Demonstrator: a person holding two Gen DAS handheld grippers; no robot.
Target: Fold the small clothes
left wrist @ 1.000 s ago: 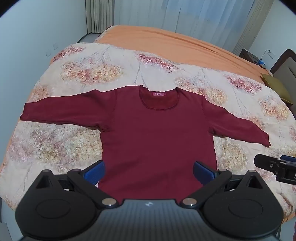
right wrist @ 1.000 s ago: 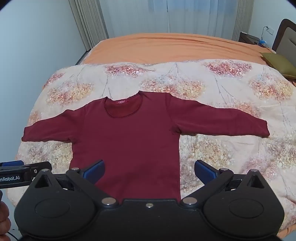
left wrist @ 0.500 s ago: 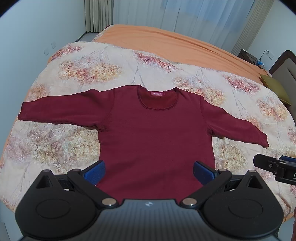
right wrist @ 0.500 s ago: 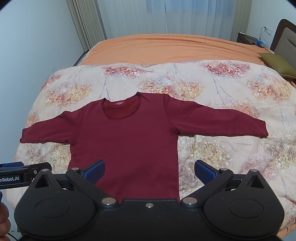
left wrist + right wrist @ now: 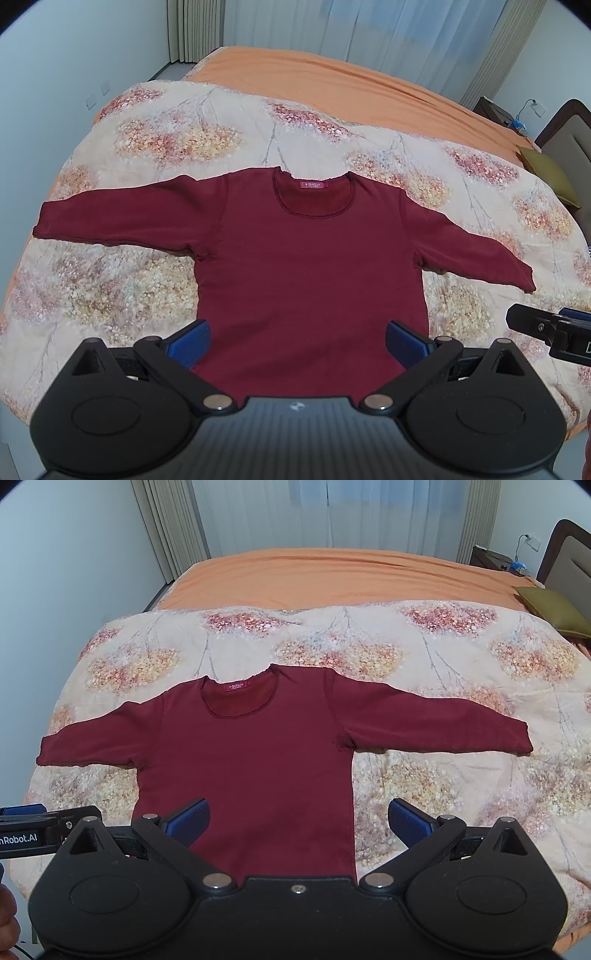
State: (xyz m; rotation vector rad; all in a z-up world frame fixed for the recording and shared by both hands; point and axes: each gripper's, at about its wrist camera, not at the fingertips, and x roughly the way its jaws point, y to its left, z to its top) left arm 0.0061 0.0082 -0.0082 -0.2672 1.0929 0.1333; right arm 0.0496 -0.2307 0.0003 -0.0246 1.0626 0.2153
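Note:
A dark red long-sleeved top (image 5: 310,258) (image 5: 251,760) lies flat on the floral quilt, front up, both sleeves spread out sideways, neckline with a pink label pointing away from me. My left gripper (image 5: 297,341) hovers open above the lower hem, blue pads wide apart with nothing between them. My right gripper (image 5: 297,821) is open too, over the hem's right side and the quilt beside it. Each gripper shows at the edge of the other's view: the right gripper (image 5: 550,330), the left gripper (image 5: 40,827).
The floral quilt (image 5: 443,657) covers the near half of a bed with an orange sheet (image 5: 332,576). An olive pillow (image 5: 554,609) and headboard sit at the right. Curtains (image 5: 332,513) hang behind; a wall runs along the left.
Both grippers have risen and drawn back slightly, so the top sits a little further away in both views. The top itself has not moved.

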